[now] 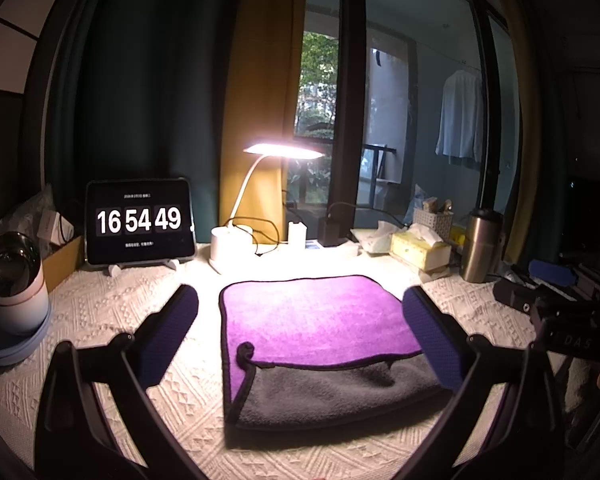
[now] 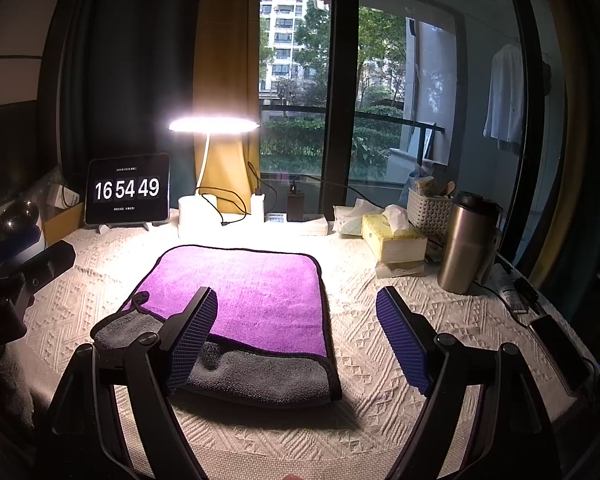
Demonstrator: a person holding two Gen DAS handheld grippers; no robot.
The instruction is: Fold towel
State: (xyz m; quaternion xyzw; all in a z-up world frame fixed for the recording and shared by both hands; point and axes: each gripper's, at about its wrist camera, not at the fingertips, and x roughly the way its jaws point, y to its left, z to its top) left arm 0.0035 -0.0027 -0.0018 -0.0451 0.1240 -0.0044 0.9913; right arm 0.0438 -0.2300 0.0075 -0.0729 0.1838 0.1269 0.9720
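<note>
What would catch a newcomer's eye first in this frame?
The purple towel lies folded mid-table on the white textured tablecloth, its grey underside showing along the near edge. Behind it a lit desk lamp glares, and to its left a tablet clock reads 16 54 49. Both hand-held grippers, left and right, hover open, holding nothing.

Towel (image 1: 316, 320) on tablecloth (image 1: 112, 312); lamp (image 1: 236, 240) behind; tablet (image 1: 139, 222) behind-left.

We see a cream knitted cloth (image 2: 380, 320) covering the table. At the back stand a tablet (image 1: 139, 222) showing 16 54 49, a lit desk lamp (image 2: 214, 125), a yellow tissue box (image 2: 394, 238) and a steel flask (image 2: 466, 242) beside a white basket (image 2: 426, 210).
</note>
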